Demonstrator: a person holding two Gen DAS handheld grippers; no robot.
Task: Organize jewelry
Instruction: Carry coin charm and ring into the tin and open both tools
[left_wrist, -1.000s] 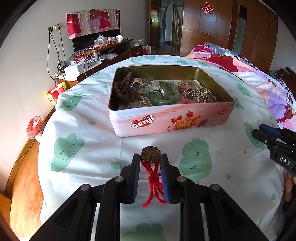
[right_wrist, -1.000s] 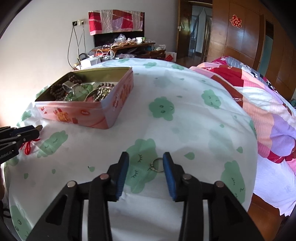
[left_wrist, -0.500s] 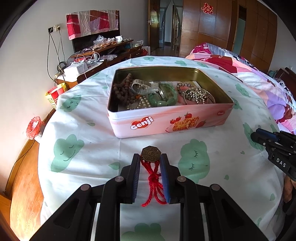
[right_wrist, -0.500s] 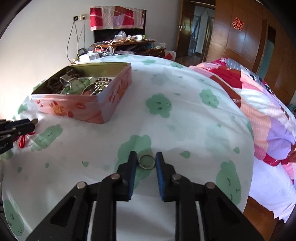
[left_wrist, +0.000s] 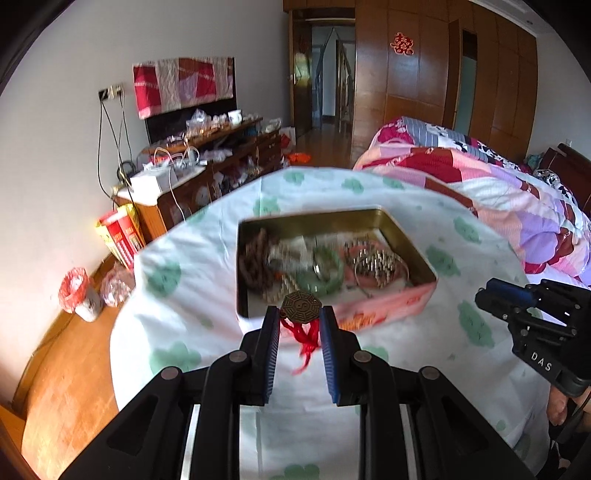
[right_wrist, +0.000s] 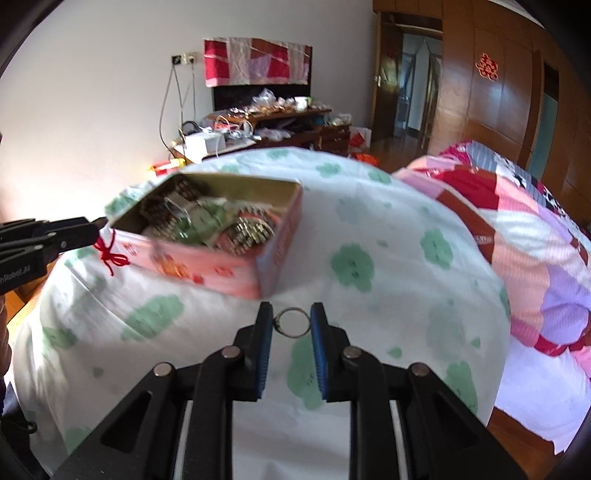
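Note:
My left gripper (left_wrist: 298, 316) is shut on a bronze octagonal pendant (left_wrist: 301, 306) whose red knotted cord (left_wrist: 306, 341) hangs between the fingers, lifted off the cloth in front of the tin. My right gripper (right_wrist: 291, 320) is shut on a thin metal ring (right_wrist: 291, 322), held above the cloth. The pink tin (left_wrist: 391, 301) stands open on the round table, holding brown beads (left_wrist: 255, 264), a green bangle (left_wrist: 325, 275) and a silver bracelet (left_wrist: 376, 264). The right wrist view shows the tin (right_wrist: 273, 254) ahead on the left, with the left gripper (right_wrist: 94, 230) and red cord (right_wrist: 110, 253) at its near corner. The right gripper (left_wrist: 487, 293) appears at the right of the left wrist view.
A white cloth with green clouds (left_wrist: 177, 280) covers the round table. A bed with a patchwork quilt (left_wrist: 498, 184) lies to the right. A cluttered wooden sideboard (left_wrist: 207, 158) stands against the far wall, with a red bin (left_wrist: 79, 295) on the wood floor.
The right gripper's jaws closed on the ring and lifted it off the cloth. The left gripper rose with the pendant, which now hangs in front of the tin's near wall.

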